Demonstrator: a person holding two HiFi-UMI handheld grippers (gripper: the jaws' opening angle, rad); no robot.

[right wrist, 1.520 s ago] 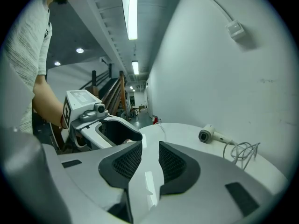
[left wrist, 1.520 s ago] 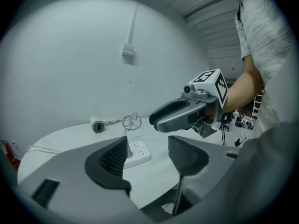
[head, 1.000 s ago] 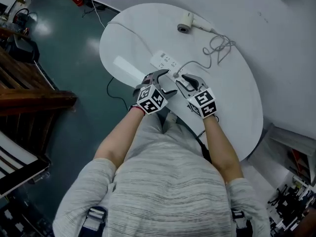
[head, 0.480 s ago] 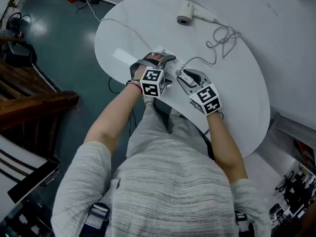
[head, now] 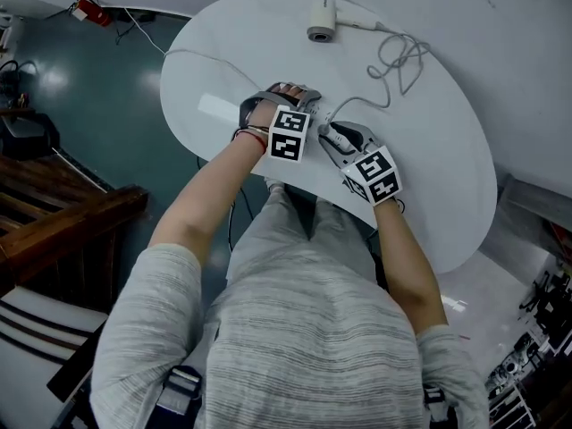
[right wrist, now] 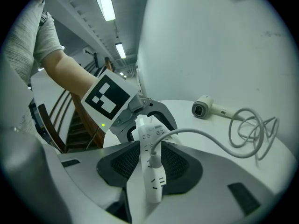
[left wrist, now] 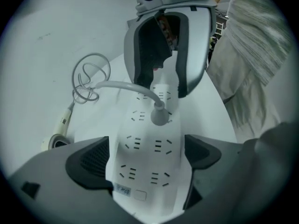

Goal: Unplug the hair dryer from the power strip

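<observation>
The hair dryer [head: 320,18] is seen at the far side of the surface [head: 429,177], with its plug [left wrist: 159,115] pushed into the power strip [left wrist: 140,139] at the near side. The fingers of the left gripper [left wrist: 147,158] have just been opened wide and are set on both sides of the strip without being pressed on it. The fingers of the right gripper [right wrist: 150,164] are held a little apart around the plug, so the strip could be lifted with the plug if it is not held down. The small label [left wrist: 122,189] on the strip cannot be read.
</observation>
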